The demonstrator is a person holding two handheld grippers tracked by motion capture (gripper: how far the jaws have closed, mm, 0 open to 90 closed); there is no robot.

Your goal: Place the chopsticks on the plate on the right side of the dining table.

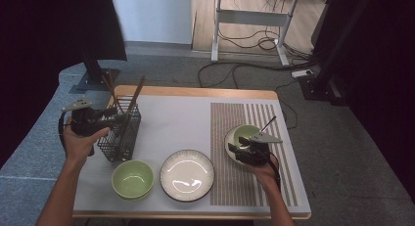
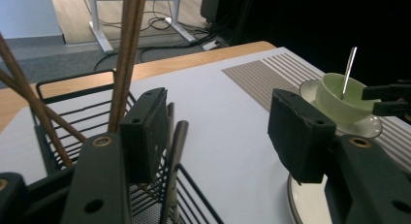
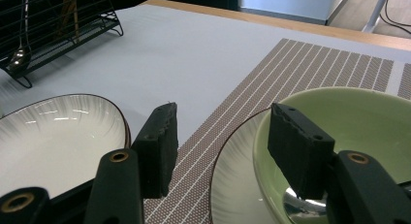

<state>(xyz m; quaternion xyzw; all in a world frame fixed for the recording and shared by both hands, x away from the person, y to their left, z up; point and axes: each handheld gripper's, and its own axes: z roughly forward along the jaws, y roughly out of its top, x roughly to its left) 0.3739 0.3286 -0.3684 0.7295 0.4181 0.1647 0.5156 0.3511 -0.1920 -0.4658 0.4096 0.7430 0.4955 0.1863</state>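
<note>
**Grippers at the Basket and the Bowl**

At the black wire basket (image 1: 120,133), the left gripper (image 2: 220,132) has its jaws wide apart, one pad touching a metal handle (image 2: 175,151) standing inside. Brown chopsticks (image 2: 127,49) lean there too. Over the green bowl (image 3: 354,127) on its saucer (image 3: 232,185), the right gripper (image 3: 220,146) is open, one jaw above the rim.

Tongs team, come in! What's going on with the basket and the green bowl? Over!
Left tongs open at the wire basket, chopsticks standing inside. Right tongs open, one pad over the green bowl rim on its saucer. Nothing gripped. Nothing blocking.
</note>
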